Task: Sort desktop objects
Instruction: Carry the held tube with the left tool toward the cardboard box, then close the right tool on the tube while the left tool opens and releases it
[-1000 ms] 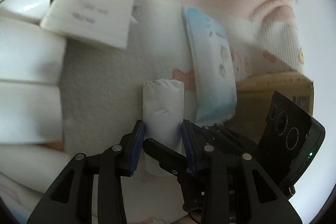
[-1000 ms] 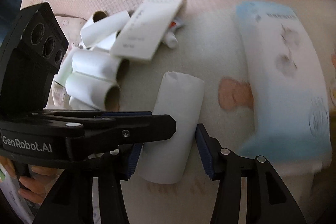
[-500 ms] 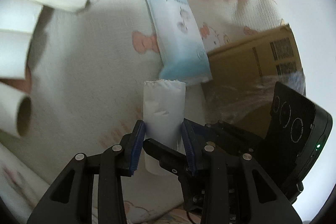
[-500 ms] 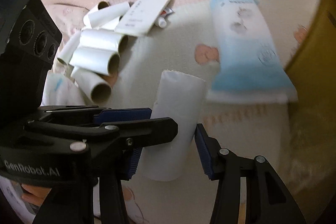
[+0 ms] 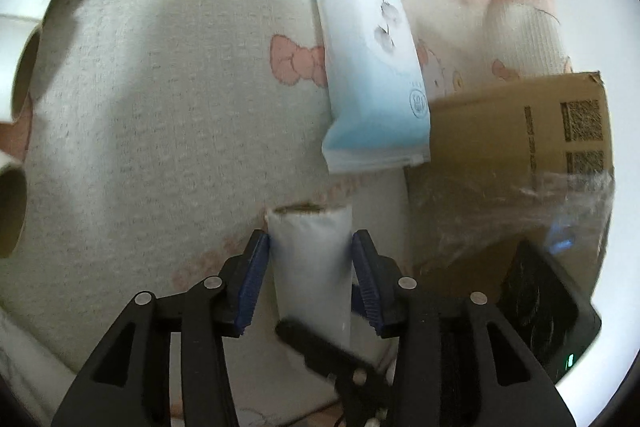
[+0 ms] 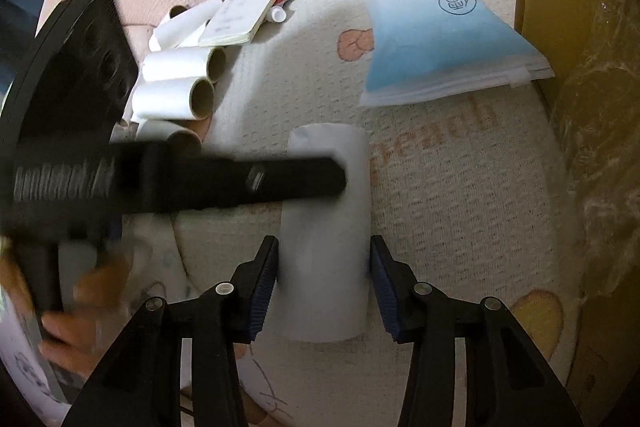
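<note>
A white paper roll [image 5: 310, 259] with a brown core hangs above the blanket, and both grippers are on it. My left gripper [image 5: 310, 247] has the roll between its blue pads; its jaws are opening and a thin gap shows at the right pad. In the right wrist view my right gripper [image 6: 324, 255] is closing, with both pads pressed on the same roll [image 6: 326, 227]. The left gripper's black finger [image 6: 280, 183] crosses the roll from the left, blurred. A hand holds it at the lower left.
A blue wipes pack [image 6: 436, 39] lies ahead on the patterned blanket [image 6: 460, 195]. A cardboard box [image 5: 512, 131] with clear tape stands at the right. Several more white rolls [image 6: 176, 87], a white booklet [image 6: 248, 11] and a small tube [image 6: 280, 13] lie at the far left.
Both grippers carried the roll to the right, toward the cardboard box; the pile of rolls slid off to the left. The left jaws have widened; the right jaws have closed in on the roll.
</note>
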